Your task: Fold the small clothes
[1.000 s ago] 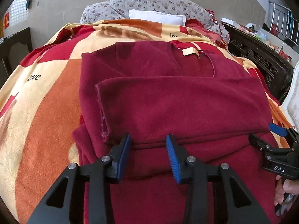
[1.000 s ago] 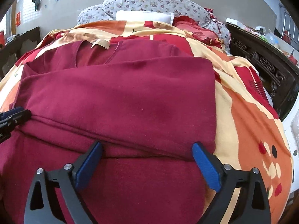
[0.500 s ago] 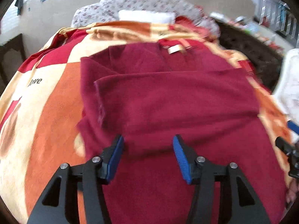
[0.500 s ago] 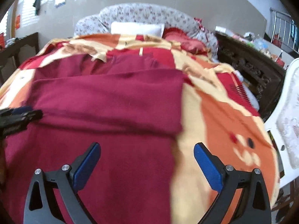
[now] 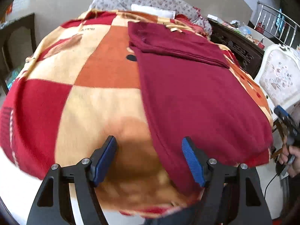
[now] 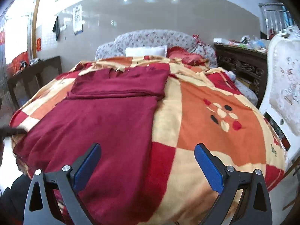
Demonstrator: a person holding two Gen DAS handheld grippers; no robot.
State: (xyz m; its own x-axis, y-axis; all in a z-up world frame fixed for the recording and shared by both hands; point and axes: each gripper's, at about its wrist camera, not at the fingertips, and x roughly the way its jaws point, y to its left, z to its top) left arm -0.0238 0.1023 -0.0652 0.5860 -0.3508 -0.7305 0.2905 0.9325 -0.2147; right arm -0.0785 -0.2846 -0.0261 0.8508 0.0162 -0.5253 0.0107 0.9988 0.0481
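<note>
Garment: a dark red sweater lies flat on the bed's checked blanket, its far part folded over into a band.
Left claw: jaws are opening, nothing pressed between them; the sweater's near edge lies under the right pad.
Right claw: wide, holds nothing, over the sweater's right edge and the blanket.

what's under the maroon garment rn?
The maroon garment lies flat on the checked blanket, which shows on both sides of it. Its far end is folded back onto itself. Whatever is under the blanket is covered.
</note>
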